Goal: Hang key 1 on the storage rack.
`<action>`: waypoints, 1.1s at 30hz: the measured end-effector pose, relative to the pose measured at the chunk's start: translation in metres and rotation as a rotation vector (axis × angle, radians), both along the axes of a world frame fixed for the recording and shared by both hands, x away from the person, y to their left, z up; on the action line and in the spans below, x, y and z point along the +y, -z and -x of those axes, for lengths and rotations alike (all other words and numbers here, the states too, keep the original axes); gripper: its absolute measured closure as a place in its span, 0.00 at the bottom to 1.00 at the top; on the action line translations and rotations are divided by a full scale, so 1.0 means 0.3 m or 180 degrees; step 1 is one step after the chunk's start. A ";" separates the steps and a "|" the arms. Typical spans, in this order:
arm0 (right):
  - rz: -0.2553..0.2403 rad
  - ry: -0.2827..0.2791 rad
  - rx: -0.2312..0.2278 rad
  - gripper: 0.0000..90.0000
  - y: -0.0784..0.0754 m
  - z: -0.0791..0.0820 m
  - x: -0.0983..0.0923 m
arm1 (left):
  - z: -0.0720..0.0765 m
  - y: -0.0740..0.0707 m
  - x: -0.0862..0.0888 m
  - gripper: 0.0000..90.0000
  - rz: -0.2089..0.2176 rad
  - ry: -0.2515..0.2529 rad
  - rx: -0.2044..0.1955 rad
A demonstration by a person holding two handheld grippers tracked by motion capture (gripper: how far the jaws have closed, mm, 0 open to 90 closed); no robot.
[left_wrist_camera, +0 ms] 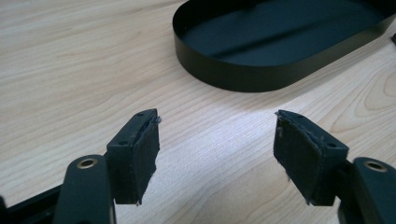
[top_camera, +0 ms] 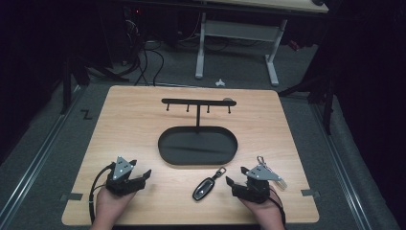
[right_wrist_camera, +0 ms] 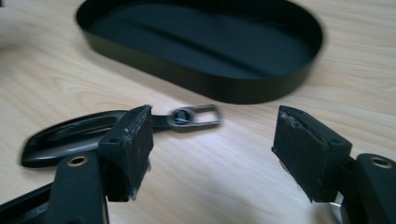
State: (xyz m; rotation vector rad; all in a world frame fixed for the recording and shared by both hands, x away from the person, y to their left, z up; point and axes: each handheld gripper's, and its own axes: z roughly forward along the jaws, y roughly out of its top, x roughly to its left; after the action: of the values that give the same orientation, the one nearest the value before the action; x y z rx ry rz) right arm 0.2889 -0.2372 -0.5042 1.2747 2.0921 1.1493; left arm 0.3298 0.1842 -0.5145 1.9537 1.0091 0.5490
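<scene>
Lying flat on the wooden table (top_camera: 119, 124), the black key fob (top_camera: 203, 188) is seen just left of the right gripper (top_camera: 238, 184), whose jaws are spread with nothing between them. Beyond it stands the black oval tray (top_camera: 197, 145) with its hook rack (top_camera: 198, 102). The left gripper (top_camera: 138, 175) is likewise held spread, well apart from the fob.

Dim overhead light on the table (top_camera: 143, 120), dark surroundings, motion blur in the right gripper view
</scene>
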 end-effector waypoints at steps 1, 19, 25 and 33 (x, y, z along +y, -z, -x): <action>-0.0021 -0.0096 0.0015 0.32 0.004 0.004 0.041 | 0.000 0.004 0.005 0.36 -0.0023 -0.0015 0.0023; -0.0096 -0.0808 0.0153 0.79 0.012 0.029 0.252 | 0.006 0.003 0.020 0.36 -0.0006 -0.0051 0.0003; -0.0050 -0.0913 0.0212 1.00 0.024 0.036 0.258 | 0.013 -0.005 0.019 0.40 0.0079 0.0040 -0.0032; -0.0011 -0.0992 0.0275 1.00 0.032 0.038 0.263 | 0.021 -0.007 0.016 0.39 0.0030 0.0067 -0.0062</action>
State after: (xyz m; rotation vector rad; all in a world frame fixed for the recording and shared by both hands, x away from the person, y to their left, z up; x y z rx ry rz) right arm 0.2775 -0.1582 -0.5138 1.0401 2.4167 1.2431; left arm 0.3235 0.1891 -0.5125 1.9450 0.9761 0.5497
